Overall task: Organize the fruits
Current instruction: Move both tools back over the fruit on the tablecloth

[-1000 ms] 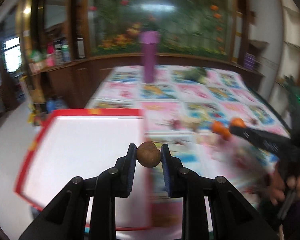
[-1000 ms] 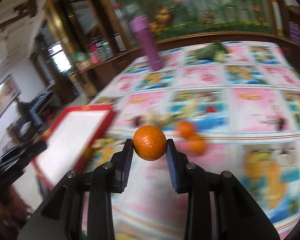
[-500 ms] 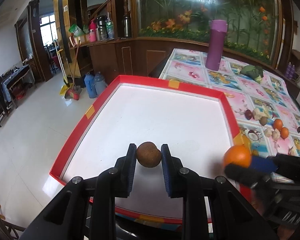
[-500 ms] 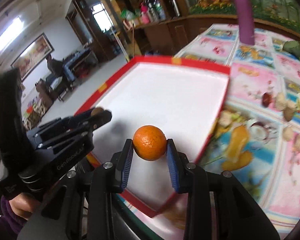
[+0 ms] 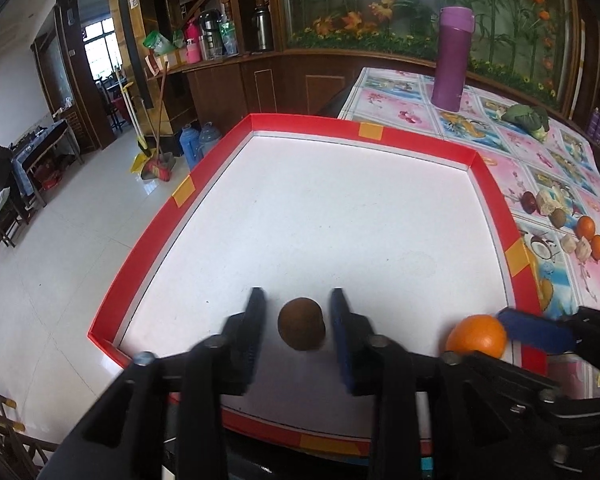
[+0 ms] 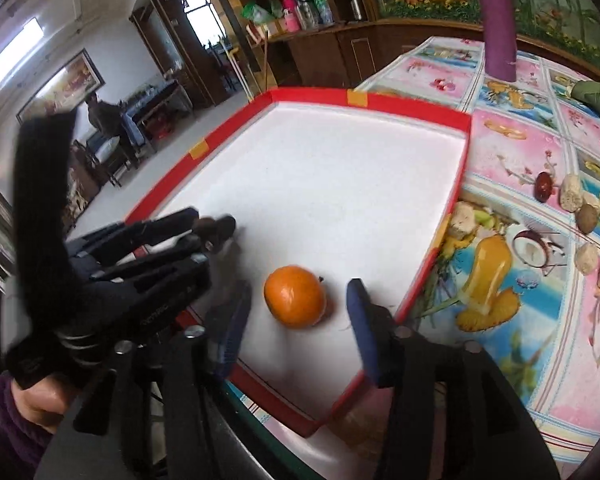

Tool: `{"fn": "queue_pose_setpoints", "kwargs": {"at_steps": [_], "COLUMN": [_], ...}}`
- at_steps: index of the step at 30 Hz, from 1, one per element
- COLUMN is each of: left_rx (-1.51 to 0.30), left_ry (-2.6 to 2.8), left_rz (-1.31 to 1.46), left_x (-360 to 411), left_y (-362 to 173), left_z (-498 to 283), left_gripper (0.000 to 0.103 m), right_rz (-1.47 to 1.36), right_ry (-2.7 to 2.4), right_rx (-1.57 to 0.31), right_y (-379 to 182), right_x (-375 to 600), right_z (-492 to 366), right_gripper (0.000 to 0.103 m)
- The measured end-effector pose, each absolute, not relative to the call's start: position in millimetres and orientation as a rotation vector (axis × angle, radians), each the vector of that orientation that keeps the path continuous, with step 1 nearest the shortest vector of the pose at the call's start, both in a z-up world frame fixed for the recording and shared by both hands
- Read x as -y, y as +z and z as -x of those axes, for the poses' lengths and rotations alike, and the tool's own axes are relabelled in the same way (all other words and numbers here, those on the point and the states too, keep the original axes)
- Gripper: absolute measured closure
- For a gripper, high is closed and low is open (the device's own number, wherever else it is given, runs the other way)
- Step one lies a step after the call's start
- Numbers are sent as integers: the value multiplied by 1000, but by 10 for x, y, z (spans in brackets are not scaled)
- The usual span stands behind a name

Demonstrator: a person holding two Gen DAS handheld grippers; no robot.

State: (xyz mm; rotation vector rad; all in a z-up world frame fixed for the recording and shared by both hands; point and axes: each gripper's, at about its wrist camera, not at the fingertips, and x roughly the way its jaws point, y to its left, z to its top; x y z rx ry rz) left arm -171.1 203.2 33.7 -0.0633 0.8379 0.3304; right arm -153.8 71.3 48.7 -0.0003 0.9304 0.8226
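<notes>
A red-rimmed white tray (image 5: pixel 360 128) fills the left wrist view. My left gripper (image 5: pixel 298 330) is open over the tray's near edge. A small brown fruit (image 5: pixel 302 329) sits between its fingers with a gap on each side. My right gripper (image 6: pixel 298 316) is open too, its jaws wide apart. An orange (image 6: pixel 295 296) rests on the tray (image 6: pixel 400 104) floor between them, touching neither pad. In the left wrist view the orange (image 5: pixel 476 336) shows in the near right corner. In the right wrist view the brown fruit (image 6: pixel 210 227) shows at the left gripper's fingertips (image 6: pixel 172 224).
A purple bottle (image 5: pixel 452 60) and a green vegetable (image 5: pixel 526 116) stand far back on the flowered tablecloth. Several loose fruits, two oranges (image 5: pixel 592 236) among them, lie right of the tray. The table drops to tiled floor (image 5: pixel 60 260) on the left.
Both grippers came lower over the tray's near edge and opened. The brown fruit and the orange are no longer clamped; the orange now lies on the tray floor.
</notes>
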Motion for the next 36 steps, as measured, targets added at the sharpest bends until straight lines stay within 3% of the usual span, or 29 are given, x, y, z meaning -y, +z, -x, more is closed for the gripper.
{"fn": "queue_pose_setpoints", "kwargs": {"at_steps": [1, 9, 14, 21, 32, 36], "left_rx": [-836, -808, -796, -816, -760, -726], "left_ry": [334, 381, 417, 394, 327, 242], "left_rz": [64, 82, 67, 56, -15, 25], "left_x": [-2042, -2110, -2188, -2321, -1898, -1769], "left_y": [325, 296, 285, 289, 634, 882], "left_z": [1715, 1659, 1561, 1432, 1774, 1805], "left_gripper": [51, 45, 32, 25, 25, 24], "right_rz": [-22, -77, -146, -147, -18, -67], "right_ry": [828, 699, 547, 355, 321, 459], "right_rx": [-901, -761, -772, -792, -920, -855], "right_y": [541, 773, 769, 729, 465, 691], "right_x": [-623, 274, 1036, 1818, 1567, 1303], "right_z": [1550, 1554, 1568, 1691, 1314, 1285], "right_gripper": [47, 40, 39, 39, 39, 39]}}
